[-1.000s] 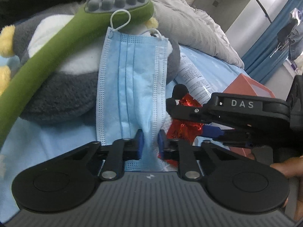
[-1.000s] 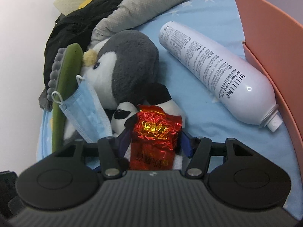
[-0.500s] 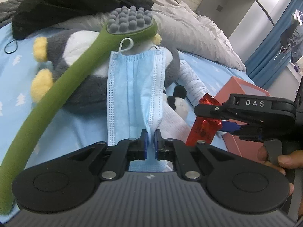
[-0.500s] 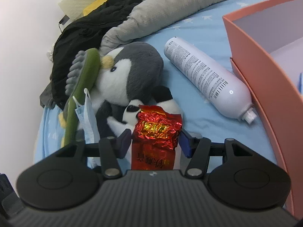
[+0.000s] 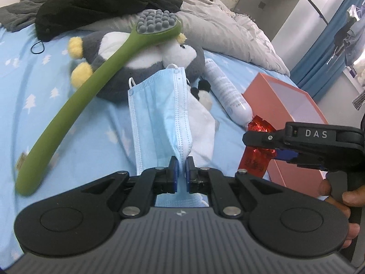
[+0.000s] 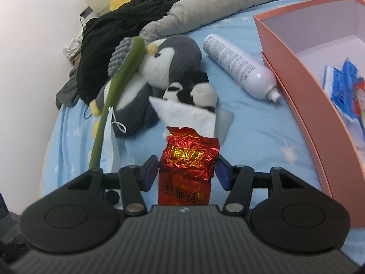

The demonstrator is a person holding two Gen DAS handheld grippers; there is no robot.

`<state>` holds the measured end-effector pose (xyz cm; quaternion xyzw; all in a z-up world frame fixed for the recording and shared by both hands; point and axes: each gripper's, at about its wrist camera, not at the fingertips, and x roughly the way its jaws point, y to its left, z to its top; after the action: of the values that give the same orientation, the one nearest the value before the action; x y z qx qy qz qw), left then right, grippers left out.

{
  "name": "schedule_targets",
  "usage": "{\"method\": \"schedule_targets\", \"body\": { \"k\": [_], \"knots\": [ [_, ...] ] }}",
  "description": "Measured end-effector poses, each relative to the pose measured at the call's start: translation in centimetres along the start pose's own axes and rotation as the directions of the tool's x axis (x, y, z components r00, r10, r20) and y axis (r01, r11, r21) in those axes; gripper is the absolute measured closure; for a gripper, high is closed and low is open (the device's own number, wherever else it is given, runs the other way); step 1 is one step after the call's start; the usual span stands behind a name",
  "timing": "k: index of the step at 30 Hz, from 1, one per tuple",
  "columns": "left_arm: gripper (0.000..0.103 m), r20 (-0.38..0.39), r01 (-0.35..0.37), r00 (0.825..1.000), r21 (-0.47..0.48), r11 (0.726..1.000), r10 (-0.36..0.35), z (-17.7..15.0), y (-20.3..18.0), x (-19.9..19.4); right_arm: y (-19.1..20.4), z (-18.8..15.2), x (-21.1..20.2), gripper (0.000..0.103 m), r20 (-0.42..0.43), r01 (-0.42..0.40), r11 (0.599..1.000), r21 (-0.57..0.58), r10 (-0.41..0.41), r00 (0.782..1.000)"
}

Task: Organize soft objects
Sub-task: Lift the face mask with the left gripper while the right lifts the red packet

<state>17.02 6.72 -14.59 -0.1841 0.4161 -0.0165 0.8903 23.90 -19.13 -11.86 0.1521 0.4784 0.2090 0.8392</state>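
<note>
My left gripper (image 5: pixel 181 167) is shut on a light blue face mask (image 5: pixel 159 111) and holds it up above the blue bed sheet. My right gripper (image 6: pixel 187 171) is shut on a red foil packet (image 6: pixel 189 162); both show at the right of the left wrist view, the gripper (image 5: pixel 262 146) and the packet (image 5: pixel 256 157). A grey and white plush penguin (image 5: pixel 127 52) lies behind, also in the right wrist view (image 6: pixel 168 61). A small panda plush (image 6: pixel 196 91) and a white sock (image 6: pixel 191 116) lie in front of it.
A long green brush (image 5: pixel 91 84) with grey nubs leans across the penguin. A white spray bottle (image 6: pixel 239 66) lies beside an open orange box (image 6: pixel 294 86) holding blue packets. A grey blanket (image 5: pixel 223 32) and black clothing (image 5: pixel 102 2) are piled at the back.
Both grippers have pulled back and up from the plush pile. The mask has come off the brush and penguin and hangs from my left gripper. The packet has risen with my right gripper.
</note>
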Motion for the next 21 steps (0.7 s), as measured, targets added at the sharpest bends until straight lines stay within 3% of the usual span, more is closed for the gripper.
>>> {"method": "schedule_targets", "body": {
  "k": [10,21],
  "knots": [
    [0.095,-0.074,0.006,0.997,-0.018,1.000,-0.007,-6.5,0.0,-1.8,-0.3,-5.9,-1.2,0.046,-0.079,0.057,0.998,-0.031,-0.060,0.995],
    [0.094,-0.123,-0.154,0.982,-0.100,0.983,0.141,-10.0,4.3,0.9,-0.5,-8.6,2.4,0.045,-0.131,0.134,0.981,-0.141,-0.152,0.980]
  ]
}}
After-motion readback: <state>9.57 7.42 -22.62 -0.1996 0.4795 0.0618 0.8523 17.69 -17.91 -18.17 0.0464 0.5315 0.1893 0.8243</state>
